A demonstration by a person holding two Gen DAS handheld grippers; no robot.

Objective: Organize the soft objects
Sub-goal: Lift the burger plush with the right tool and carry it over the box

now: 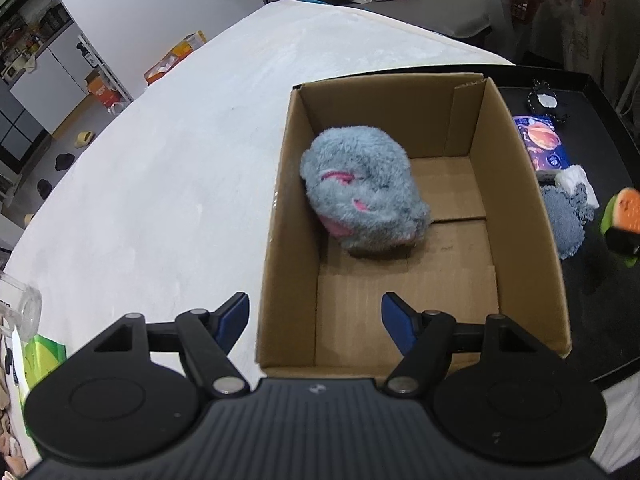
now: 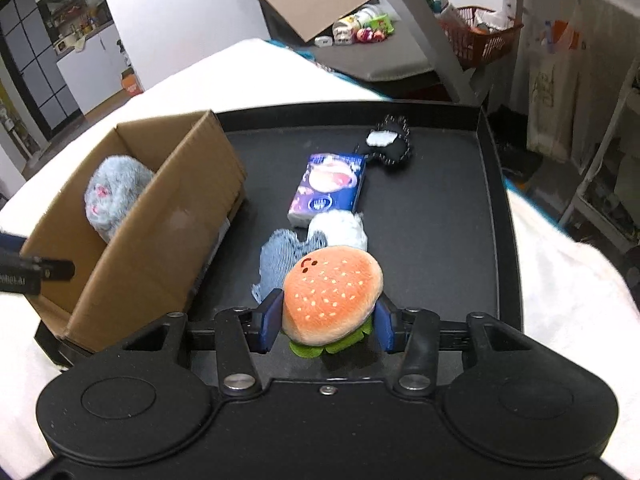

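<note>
Spread wide and empty, my left gripper [image 1: 315,320] hovers over the near end of the cardboard box [image 1: 520,216], leaving room; the grey plush [image 1: 362,188] lies ahead inside it. On the right-wrist view, my right gripper [image 2: 326,322] pinches the burger plush [image 2: 332,292], seemingly lifted above the black tray [image 2: 492,200], with the box to its left.

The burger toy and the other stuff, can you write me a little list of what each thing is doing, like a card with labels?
burger plush: squeezed between the right gripper fingers, above the black tray
left gripper: open, empty, over the near end of the cardboard box
grey fluffy plush: lying inside the box
tissue pack: flat on the tray
blue cloth: crumpled on the tray, beside the box
black pouch: at the tray's far side
</note>
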